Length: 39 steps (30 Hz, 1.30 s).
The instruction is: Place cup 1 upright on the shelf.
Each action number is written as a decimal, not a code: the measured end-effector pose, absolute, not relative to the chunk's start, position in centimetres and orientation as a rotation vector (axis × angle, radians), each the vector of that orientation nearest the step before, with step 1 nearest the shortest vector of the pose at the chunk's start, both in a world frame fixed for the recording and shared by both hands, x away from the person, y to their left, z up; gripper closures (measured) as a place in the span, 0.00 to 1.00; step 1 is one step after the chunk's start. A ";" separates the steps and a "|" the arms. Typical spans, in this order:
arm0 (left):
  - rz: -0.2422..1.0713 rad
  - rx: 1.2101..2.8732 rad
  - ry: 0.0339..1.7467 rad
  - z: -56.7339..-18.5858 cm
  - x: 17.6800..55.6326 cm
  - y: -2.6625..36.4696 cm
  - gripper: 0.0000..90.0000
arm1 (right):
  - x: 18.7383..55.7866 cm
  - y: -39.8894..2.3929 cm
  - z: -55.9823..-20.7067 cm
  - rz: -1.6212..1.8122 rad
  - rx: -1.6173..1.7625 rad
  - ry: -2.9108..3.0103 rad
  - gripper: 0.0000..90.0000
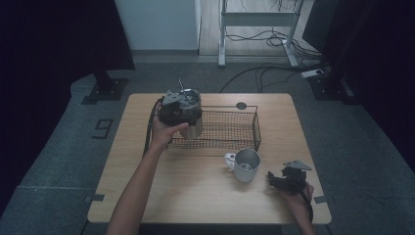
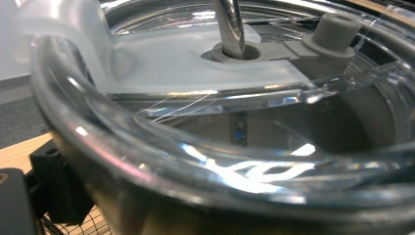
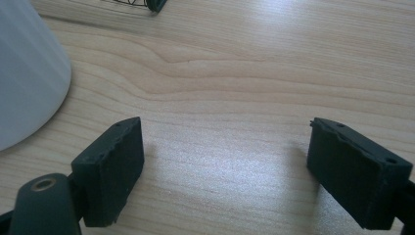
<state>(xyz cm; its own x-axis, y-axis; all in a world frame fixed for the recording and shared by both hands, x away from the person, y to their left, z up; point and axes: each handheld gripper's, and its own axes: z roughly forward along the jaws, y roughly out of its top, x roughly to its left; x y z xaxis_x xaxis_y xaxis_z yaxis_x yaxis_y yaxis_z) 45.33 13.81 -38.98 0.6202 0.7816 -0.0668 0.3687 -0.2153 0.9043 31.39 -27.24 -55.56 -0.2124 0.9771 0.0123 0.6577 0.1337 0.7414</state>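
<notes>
Gripping the lidded steel tumbler above the wire basket, the left gripper has yet to set it down, while the right gripper rests wide open and empty beside the steel mug.

Through the right gripper view, I saw my right gripper low over the desk, its two black fingers standing wide apart with nothing but bare, pale wood grain between them. Off to the left, a smooth, pale grey curved wall of a mug stood on the desk, clear of the near finger. At the top edge, a dark corner of a wire basket just peeked in.
</notes>
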 end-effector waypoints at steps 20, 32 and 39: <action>0.512 1.823 0.971 -40.3 46.7 13.5 0.04 | 31.4 -27.2 -55.6 0.869 1.566 1.933 0.15; 0.518 1.815 0.982 -40.5 47.3 13.7 0.04 | 31.4 -27.2 -55.6 0.869 1.566 1.933 0.15; 0.530 1.821 0.977 -40.2 48.0 13.3 0.04 | 31.4 -27.2 -55.6 0.869 1.567 1.933 0.15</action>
<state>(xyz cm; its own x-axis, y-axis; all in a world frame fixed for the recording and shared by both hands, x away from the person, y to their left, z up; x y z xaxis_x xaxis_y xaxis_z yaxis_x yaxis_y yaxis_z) 48.04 13.26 -40.16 0.5839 0.8094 -0.0624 0.3897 -0.2121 0.8962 31.39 -27.24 -55.57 -0.2122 0.9771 0.0123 0.6576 0.1335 0.7415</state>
